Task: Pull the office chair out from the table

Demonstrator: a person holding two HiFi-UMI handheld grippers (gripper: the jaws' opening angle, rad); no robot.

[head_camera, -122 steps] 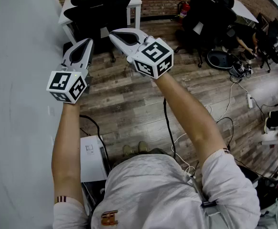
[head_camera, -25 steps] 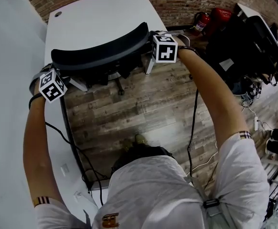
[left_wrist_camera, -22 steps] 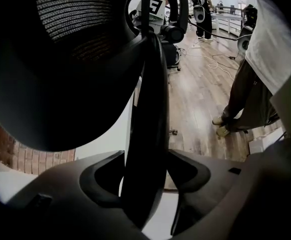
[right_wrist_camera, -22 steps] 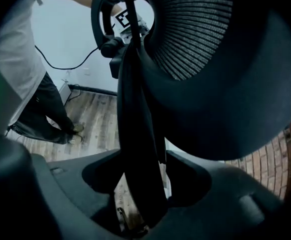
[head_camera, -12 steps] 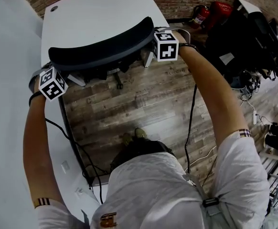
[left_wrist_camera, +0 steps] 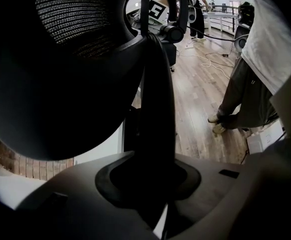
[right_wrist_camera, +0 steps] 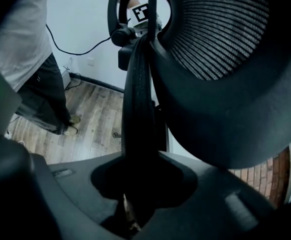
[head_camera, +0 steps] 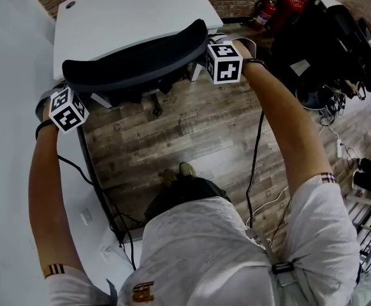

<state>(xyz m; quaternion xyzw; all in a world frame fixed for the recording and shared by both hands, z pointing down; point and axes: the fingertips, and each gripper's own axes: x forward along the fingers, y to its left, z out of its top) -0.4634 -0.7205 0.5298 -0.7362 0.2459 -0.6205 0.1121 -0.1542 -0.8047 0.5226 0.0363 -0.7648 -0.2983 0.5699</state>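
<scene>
Office chair [head_camera: 134,65]: backrest along the near edge of the table [head_camera: 128,11]
Left gripper [left_wrist_camera: 149,181]: jaws have just been closing, now pinching backrest's left rim
Right gripper [right_wrist_camera: 135,181]: jaws have just been closing, now pinching backrest's right rim

Office chair [head_camera: 134,65] stands before the table [head_camera: 128,11] (wall [head_camera: 7,171] on the left)

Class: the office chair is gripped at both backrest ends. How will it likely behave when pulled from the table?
The office chair probably rolls easily: a caster seems to sit on smooth wooden floor. Its mesh backrest may flex first; the jaws of the left gripper and right gripper have just been closing on its thin rim. High grips might tip it.
</scene>
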